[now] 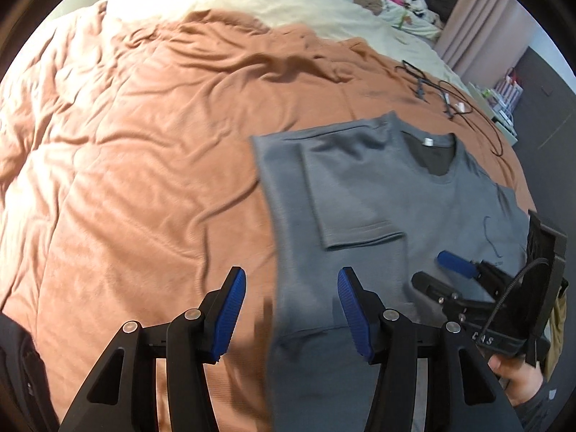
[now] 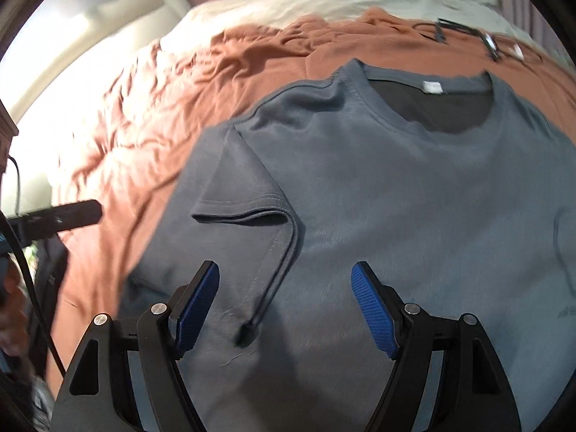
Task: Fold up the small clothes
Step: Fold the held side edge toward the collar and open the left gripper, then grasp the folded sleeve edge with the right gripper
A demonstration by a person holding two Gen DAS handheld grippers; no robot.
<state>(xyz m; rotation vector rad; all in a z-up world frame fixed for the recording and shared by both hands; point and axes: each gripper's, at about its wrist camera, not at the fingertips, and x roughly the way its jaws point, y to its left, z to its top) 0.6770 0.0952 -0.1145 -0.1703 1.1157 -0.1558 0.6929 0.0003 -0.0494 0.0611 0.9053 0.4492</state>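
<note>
So we have one sleeve (image 2: 248,194) folded onto the shirt (image 2: 414,194); the other side and bottom remain, with both our left gripper (image 1: 291,309) and right gripper (image 2: 286,309) spread, empty.

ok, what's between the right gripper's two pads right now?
Only grey T-shirt fabric: the folded-in sleeve's hem edge runs down between the open right gripper, nothing clamped. Shows in the right wrist view.

Both wrist views close above bed, facing headward, sharing grey shirt (image 1: 363,194)
</note>
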